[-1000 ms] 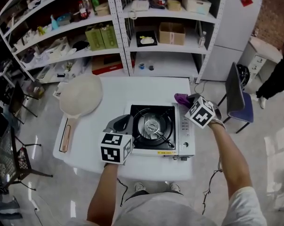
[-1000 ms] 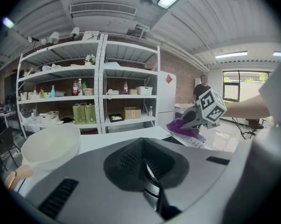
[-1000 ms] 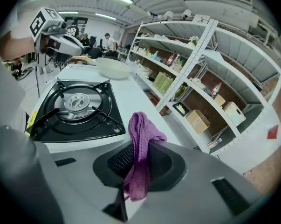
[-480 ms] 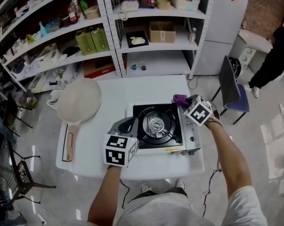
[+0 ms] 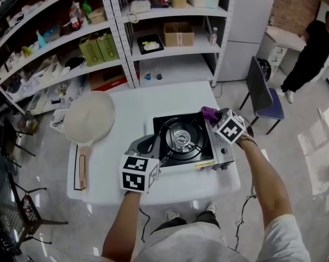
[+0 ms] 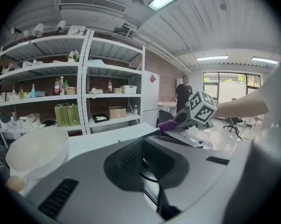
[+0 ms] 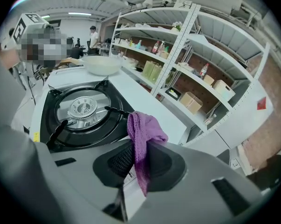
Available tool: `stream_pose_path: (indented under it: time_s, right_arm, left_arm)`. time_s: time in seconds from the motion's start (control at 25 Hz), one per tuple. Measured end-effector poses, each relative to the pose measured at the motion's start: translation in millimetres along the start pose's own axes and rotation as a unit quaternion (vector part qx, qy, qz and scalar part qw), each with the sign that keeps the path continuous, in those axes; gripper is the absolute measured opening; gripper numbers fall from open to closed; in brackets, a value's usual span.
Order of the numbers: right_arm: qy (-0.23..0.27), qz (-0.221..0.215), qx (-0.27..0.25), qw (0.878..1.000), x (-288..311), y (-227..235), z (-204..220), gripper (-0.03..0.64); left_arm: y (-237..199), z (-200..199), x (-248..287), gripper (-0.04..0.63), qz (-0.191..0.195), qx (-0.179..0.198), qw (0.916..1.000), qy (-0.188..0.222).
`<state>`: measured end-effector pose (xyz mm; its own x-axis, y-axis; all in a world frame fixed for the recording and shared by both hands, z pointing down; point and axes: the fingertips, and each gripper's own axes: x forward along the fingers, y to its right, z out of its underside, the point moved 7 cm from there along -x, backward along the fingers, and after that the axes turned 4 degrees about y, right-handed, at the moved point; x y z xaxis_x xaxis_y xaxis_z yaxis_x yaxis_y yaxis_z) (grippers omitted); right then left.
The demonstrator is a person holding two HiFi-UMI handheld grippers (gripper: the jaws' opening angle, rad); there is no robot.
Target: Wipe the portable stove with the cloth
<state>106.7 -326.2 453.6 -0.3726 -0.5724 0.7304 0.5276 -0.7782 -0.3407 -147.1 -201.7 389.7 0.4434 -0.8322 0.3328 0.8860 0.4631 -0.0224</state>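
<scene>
Pinching the purple cloth (image 7: 142,129) between its clenched jaws, the right gripper (image 7: 138,160) sits right of centre in the head view, at the far right corner of the portable stove (image 5: 194,154). In the right gripper view the cloth bunches up above the jaws and a strip of it hangs down between the pads. Its upper folds lie against the rim of the stove's black top, and whether it presses on the surface cannot be told. The round burner (image 7: 83,107) and the black pan supports show in the left half of that view.

The left gripper (image 6: 142,160) is at the stove's near left corner, just below the middle of the head view, with its marker cube (image 5: 137,172) towards the bottom of the frame. In its own view the pads are drawn together and nothing shows between them; whether its tips touch the stove cannot be told.

The stove stands on the right half of a white table (image 5: 129,111), askew to the table's edges. A white pan (image 5: 89,116) with a wooden handle (image 5: 81,171) lies on the table's left side, well apart from the stove. Metal shelves (image 5: 153,34) fill the top of the head view, a chair (image 5: 259,94) stands at the right, and a person (image 5: 311,53) stands in the upper right corner
</scene>
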Motion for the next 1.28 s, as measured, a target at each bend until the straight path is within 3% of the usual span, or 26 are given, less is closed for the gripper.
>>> stream_pose_path:
  time_s: [0.44, 1.28]
  right_arm:
    - [-0.004, -0.003, 0.012, 1.000, -25, -29, 14, 0.061]
    - [0.020, -0.031, 0.003, 0.999, -80, -84, 52, 0.061]
  left_arm:
    - [15, 13, -16, 0.002, 0.005, -0.003, 1.0000, -0.006]
    - [65, 31, -53, 0.003, -0.033, -0.012, 0.9994, -0.004]
